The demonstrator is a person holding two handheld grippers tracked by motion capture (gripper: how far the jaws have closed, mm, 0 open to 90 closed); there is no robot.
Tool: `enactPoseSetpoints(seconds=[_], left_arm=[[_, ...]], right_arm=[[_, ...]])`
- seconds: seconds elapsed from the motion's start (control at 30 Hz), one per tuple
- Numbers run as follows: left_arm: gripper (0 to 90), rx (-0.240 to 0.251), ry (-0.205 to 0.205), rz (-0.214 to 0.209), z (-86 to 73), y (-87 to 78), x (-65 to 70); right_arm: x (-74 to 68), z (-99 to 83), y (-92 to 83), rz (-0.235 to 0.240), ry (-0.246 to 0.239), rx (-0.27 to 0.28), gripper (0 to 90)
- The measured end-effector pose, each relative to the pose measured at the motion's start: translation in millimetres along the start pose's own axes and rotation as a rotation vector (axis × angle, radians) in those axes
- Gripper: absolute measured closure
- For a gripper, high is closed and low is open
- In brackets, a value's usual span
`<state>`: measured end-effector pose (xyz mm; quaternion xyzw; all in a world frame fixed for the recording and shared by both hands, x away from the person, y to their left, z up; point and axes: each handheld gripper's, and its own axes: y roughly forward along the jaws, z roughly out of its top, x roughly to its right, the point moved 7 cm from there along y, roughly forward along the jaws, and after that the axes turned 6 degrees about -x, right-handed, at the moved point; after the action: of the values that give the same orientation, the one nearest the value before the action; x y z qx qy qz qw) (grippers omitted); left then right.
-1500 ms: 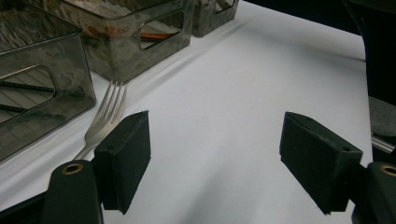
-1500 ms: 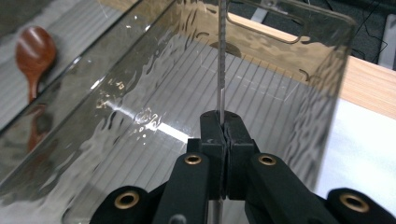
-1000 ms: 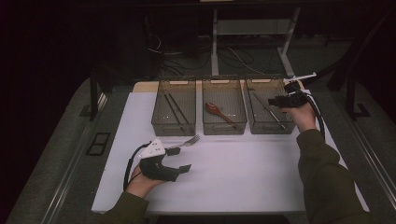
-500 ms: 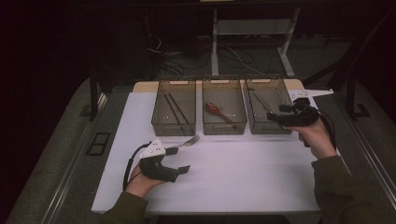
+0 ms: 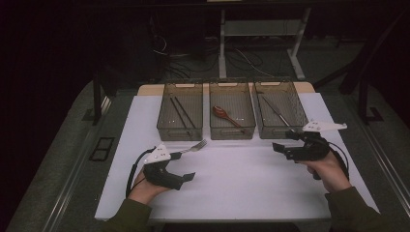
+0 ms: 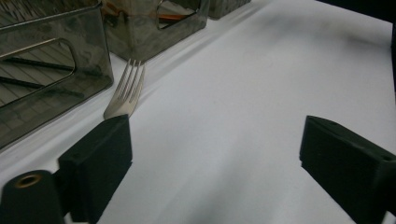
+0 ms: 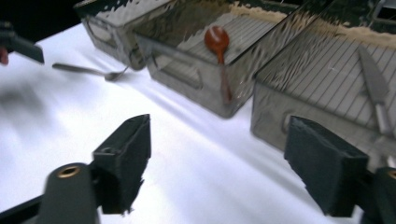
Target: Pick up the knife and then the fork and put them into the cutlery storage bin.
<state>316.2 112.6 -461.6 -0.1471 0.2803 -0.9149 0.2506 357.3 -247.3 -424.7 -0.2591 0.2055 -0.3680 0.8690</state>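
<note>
**Fork left out on the mat, both grippers empty**

Cutlery sorting seems to be the job. From the high view, three clear bins stand in a row: chopsticks in the left bin, a red-brown spoon in the middle bin, a knife in the right bin. A metal fork lies on the white mat just before the left bin, beside the left gripper. The right gripper hangs near the right bin.

Left gripper view: jaws spread wide, nothing between them; the fork's four tines point at the bin wall, its handle hidden behind the left jaw.

Right gripper view: jaws likewise apart and empty, with the fork far off.

Likely next: the left gripper closes on the handle, which lies flat and thin, so a low approach is needed.
</note>
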Motion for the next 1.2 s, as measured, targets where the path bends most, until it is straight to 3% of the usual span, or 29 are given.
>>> enactPoseSetpoints(seconds=[0.3, 0.47, 0.63, 0.83, 1.07, 1.2], left_arm=[[0.8, 0.007, -0.004, 0.027, 0.5, -3.7, -5.1], [1.2, 0.004, 0.000, 0.038, 0.3, -6.1, -7.6], [7.3, -0.006, 0.016, 0.064, 4.4, -10.3, -13.2], [17.0, -0.027, 0.018, 0.084, 13.5, -16.8, -31.5], [43.4, -0.093, 0.001, 0.062, 14.0, -15.2, -61.3], [52.8, -0.117, -0.025, 0.060, 9.4, -8.6, -77.4]], right_arm=[[-14.4, -33.7, 6.0, -0.002, -0.023, -0.009, 19.9], [-21.6, -54.6, 6.6, 0.006, -0.025, -0.032, 19.6], [-28.3, -73.1, 2.7, 0.029, -0.010, -0.051, 19.5], [-33.7, -80.1, -4.0, 0.040, -0.019, -0.051, 19.6], [-33.3, -80.3, -3.7, 0.042, -0.014, -0.051, 19.5], [-32.5, -80.1, -3.6, 0.043, -0.012, -0.052, 19.6]])
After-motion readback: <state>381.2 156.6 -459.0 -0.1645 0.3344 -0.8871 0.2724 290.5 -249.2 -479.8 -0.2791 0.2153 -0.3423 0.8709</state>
